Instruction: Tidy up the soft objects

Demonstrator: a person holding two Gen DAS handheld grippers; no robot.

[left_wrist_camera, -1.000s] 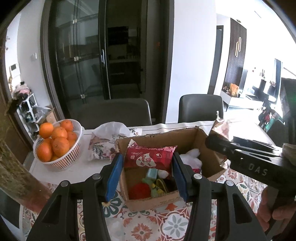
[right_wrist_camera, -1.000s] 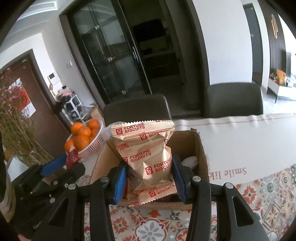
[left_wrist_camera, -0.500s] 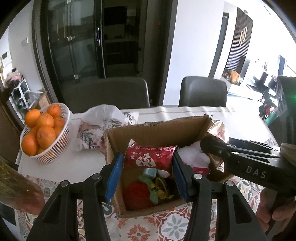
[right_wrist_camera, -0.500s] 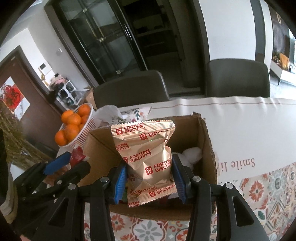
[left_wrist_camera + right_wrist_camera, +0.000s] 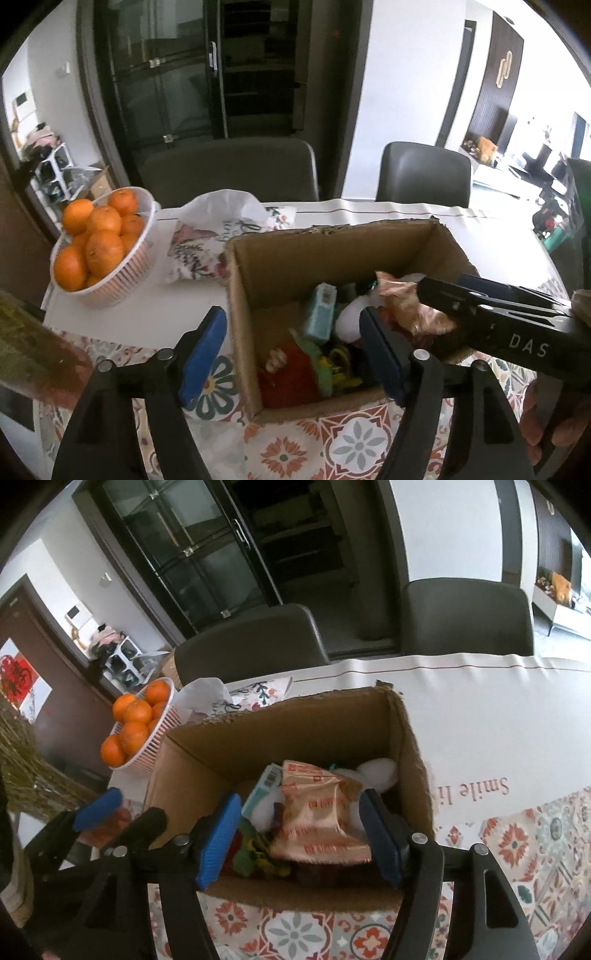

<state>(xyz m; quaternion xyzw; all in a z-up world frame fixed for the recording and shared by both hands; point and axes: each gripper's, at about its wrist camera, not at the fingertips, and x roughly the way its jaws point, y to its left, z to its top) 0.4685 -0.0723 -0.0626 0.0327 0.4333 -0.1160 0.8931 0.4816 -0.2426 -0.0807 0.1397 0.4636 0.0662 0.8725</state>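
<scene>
An open cardboard box (image 5: pixel 332 254) (image 5: pixel 280 734) stands on the table and holds several soft things. A tan biscuit packet (image 5: pixel 319 814) (image 5: pixel 410 306) lies loose on top of them, next to a teal carton (image 5: pixel 320 314) and a white plush (image 5: pixel 376 771). A red plush (image 5: pixel 291 376) lies at the front. My left gripper (image 5: pixel 291 350) is open and empty over the box's front left. My right gripper (image 5: pixel 301 840) is open over the box's front edge, its jaws on either side of the packet without gripping it.
A white basket of oranges (image 5: pixel 98 243) (image 5: pixel 138 723) stands at the left. A floral tissue pack (image 5: pixel 221 236) lies behind the box. Two dark chairs (image 5: pixel 229 170) stand at the far side. Dried grass (image 5: pixel 33 775) is at the left edge.
Both grippers have opened. The red packet left my left gripper and the biscuit packet left my right one; the biscuit packet now lies in the box. Both views have dropped closer to the box.
</scene>
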